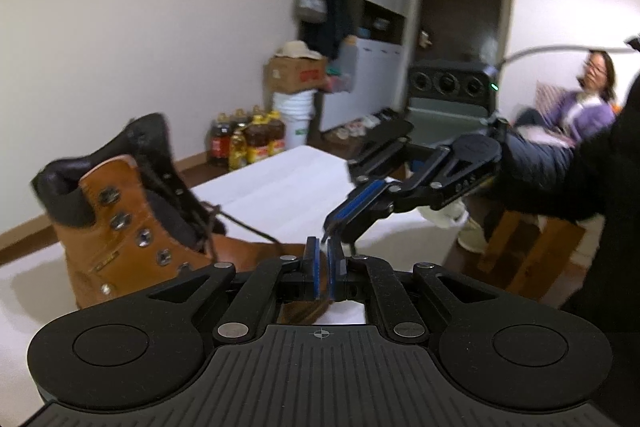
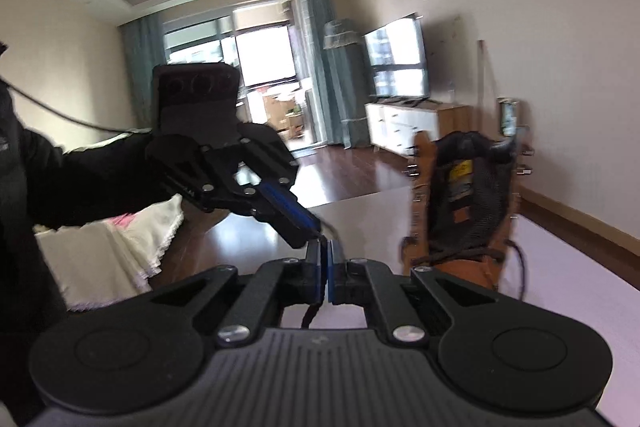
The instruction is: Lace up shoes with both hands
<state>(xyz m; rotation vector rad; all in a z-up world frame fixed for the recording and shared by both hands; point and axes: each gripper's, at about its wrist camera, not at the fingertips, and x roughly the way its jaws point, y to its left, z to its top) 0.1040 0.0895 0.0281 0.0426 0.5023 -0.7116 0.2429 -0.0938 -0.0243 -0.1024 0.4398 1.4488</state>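
Left wrist view, nearest first: the left tongs (image 1: 323, 247) stand with a narrow gap between their blue pads, and no lace is visibly pinched there. Just beyond, the right tongs (image 1: 329, 227) are pressed together on the dark lace (image 1: 248, 227) that runs back to the tan boot (image 1: 132, 223). That boot stands upright on the white counter (image 1: 280, 183), to the left of both tongs. Farther off, oil bottles (image 1: 248, 139) and a cardboard box (image 1: 296, 73) sit against the pale wall. Right wrist view: past the counter (image 2: 580, 287) lie dark wood floor (image 2: 344, 171), a television (image 2: 396, 57) and teal curtains (image 2: 320, 67).
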